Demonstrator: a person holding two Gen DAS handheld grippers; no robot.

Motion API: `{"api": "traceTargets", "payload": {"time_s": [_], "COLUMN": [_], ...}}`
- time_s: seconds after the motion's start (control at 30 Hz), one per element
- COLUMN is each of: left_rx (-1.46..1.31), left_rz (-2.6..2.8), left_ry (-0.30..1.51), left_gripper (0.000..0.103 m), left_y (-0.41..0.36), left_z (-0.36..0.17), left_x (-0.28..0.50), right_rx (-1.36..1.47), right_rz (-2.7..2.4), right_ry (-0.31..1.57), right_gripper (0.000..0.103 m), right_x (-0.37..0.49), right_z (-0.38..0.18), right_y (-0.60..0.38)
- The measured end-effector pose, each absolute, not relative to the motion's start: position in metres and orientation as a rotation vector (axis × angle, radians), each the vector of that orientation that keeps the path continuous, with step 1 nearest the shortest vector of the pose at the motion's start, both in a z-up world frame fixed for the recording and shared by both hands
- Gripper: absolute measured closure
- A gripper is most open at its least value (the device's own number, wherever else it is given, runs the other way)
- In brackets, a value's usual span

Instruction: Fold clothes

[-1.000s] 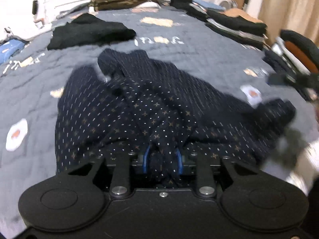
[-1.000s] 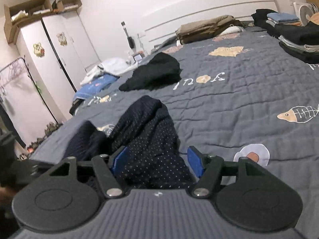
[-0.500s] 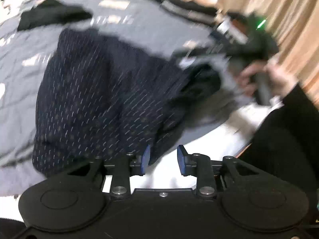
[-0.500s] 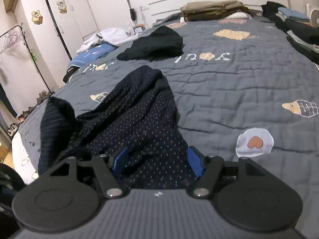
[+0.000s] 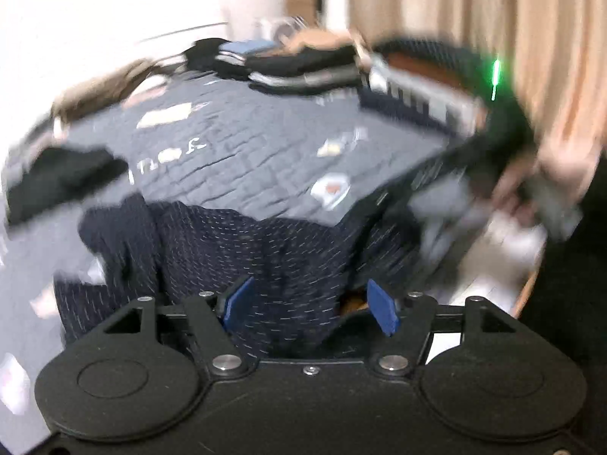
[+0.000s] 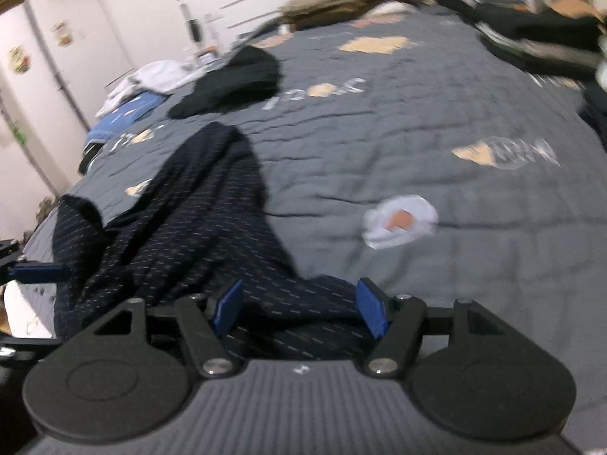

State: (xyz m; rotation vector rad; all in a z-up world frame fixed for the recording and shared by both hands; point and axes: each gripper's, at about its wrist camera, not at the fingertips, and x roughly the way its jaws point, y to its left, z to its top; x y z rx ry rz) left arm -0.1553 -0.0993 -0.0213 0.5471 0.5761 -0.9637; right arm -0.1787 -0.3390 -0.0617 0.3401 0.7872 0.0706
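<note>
A navy dotted garment point(image 5: 265, 242) lies crumpled at the near edge of the grey bed cover point(image 5: 246, 151). My left gripper point(image 5: 309, 305) hangs over its near hem; the jaws are opening, with cloth lying loose between the blue pads. In the right wrist view the same garment point(image 6: 182, 220) stretches away to the left. My right gripper point(image 6: 299, 309) is open low over its near end, cloth under and between the pads without being pinched. One blue left fingertip point(image 6: 34, 271) shows at that view's left edge. A person's hand point(image 5: 531, 178) holds the right gripper, badly blurred.
A black garment point(image 6: 235, 79) lies farther up the bed cover point(image 6: 417, 132). Folded stacks point(image 6: 531, 34) line its right side, and a khaki pile point(image 6: 341, 0) sits by the headboard. White and blue clothes point(image 6: 144, 87) lie at the left edge. Curtains point(image 5: 474, 11) hang to the right.
The left jaws, first shut on a bunch of the navy cloth, have let it go and spread wide while that hand swung and rolled. The right gripper sank slightly toward the garment.
</note>
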Motion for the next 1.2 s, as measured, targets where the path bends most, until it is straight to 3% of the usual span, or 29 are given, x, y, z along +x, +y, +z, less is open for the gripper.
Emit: {"api": "traceTargets", "payload": {"time_s": [0.17, 0.5, 0.57, 0.6, 0.63, 0.9, 1.2], "left_rx": [0.511, 0.565, 0.584, 0.602, 0.610, 0.324, 0.153], "left_rz": [-1.024, -1.136, -1.171, -1.184, -1.179, -0.969, -0.553], "left_ry": [0.600, 0.756, 0.795, 0.812, 0.836, 0.773, 0.645], "left_gripper": [0.039, 0.039, 0.049, 0.074, 0.090, 0.098, 0.099], "left_y": [-0.115, -0.193, -0.205, -0.210, -0.215, -0.170, -0.075], "left_z": [-0.033, -0.062, -0.068, -0.071, -0.076, -0.039, 0.019], "left_x": [-0.142, -0.119, -0.116, -0.113, -0.108, -0.037, 0.036], "right_rx": [0.439, 0.583, 0.599, 0.604, 0.605, 0.608, 0.527], "right_rz": [0.048, -0.016, -0.008, -0.006, -0.005, 0.024, 0.215], "right_ry": [0.841, 0.765, 0.759, 0.752, 0.745, 0.692, 0.614], "right_gripper": [0.038, 0.038, 0.038, 0.038, 0.038, 0.038, 0.038], "right_x": [-0.186, -0.191, -0.188, -0.187, -0.187, -0.184, -0.162], "right_z": [-0.076, -0.075, -0.075, -0.075, -0.074, -0.069, -0.057], "right_y": [-0.363, -0.392, -0.392, -0.392, -0.392, -0.390, -0.327]}}
